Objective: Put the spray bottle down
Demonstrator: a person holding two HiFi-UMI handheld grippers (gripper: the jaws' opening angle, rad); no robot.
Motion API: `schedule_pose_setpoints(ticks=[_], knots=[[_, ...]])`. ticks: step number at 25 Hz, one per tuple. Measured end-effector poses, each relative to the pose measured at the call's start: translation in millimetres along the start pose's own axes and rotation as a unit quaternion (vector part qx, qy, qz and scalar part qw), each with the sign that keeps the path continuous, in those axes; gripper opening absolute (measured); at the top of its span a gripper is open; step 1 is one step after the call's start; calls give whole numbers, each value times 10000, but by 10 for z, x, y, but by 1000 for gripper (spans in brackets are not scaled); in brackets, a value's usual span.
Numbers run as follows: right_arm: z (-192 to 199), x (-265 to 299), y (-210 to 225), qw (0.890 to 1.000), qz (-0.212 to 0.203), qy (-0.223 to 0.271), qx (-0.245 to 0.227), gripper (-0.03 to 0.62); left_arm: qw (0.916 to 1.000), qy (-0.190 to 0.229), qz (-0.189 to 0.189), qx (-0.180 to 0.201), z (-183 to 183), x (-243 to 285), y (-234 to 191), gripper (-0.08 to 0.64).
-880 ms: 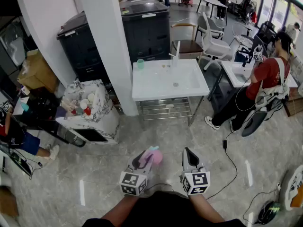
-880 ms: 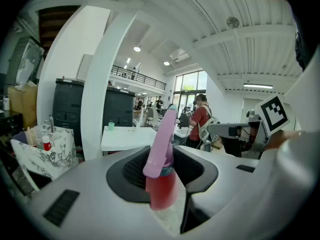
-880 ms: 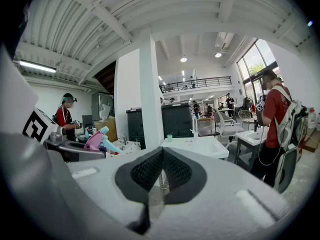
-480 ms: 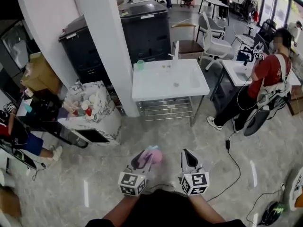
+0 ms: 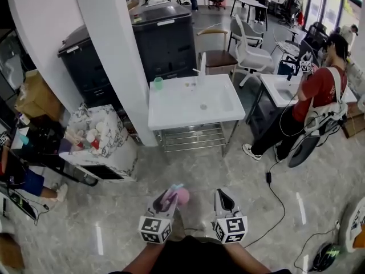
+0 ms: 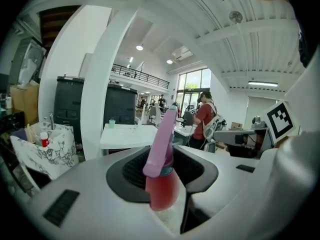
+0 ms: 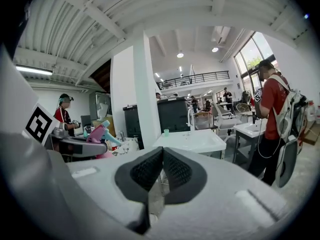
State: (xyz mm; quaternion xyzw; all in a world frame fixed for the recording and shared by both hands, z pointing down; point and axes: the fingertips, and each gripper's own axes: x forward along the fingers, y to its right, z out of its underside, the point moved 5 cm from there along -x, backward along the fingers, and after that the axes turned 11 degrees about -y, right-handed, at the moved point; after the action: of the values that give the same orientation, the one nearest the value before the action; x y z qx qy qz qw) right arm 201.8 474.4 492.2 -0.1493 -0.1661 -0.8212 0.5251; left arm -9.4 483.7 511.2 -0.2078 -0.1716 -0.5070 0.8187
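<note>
1. Pink and translucent, the spray bottle (image 6: 162, 184) is clamped between the dark pads of the left tool (image 5: 169, 201). The jaws stand partway apart and press on the bottle's body.
2. Its lilac trigger head rises above the jaws and leans forward, away from the person. In the right gripper view the nozzle tip shows pale blue.
3. Bottle and tool are held in the air low in the head view, close in front of the person's body and over the grey marbled floor (image 5: 131, 198). The bottle rests on no surface.
4. Just beside it, on the person's right, is the right tool (image 5: 223, 198). Its jaws are pressed together with nothing between them.
5. A white counter (image 5: 171, 110) with a sunken basin stands ahead, well apart from both tools. A green cup (image 5: 158, 83) sits near its back left corner and a white tap (image 5: 201, 73) at its rear edge.
6. A white pillar (image 5: 111, 61) rises just left of the counter, with dark cabinets (image 5: 165, 36) behind it.
7. Left of the pillar's foot stands a marble-patterned box (image 5: 108, 121) with small cups in it.
8. At the right, a person in a red shirt (image 5: 316, 93) with a backpack stands at a second white counter.
</note>
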Motion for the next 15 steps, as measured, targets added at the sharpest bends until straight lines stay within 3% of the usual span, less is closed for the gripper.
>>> schedule_pose_setpoints(ticks=[7, 15], knots=[[-194, 534, 245, 9998, 141, -142, -15, -2, 9996, -79, 280, 63, -294, 640, -340, 152], [-747, 1585, 535, 9978, 572, -320, 47, -2, 9973, -103, 726, 77, -931, 1525, -1025, 152]])
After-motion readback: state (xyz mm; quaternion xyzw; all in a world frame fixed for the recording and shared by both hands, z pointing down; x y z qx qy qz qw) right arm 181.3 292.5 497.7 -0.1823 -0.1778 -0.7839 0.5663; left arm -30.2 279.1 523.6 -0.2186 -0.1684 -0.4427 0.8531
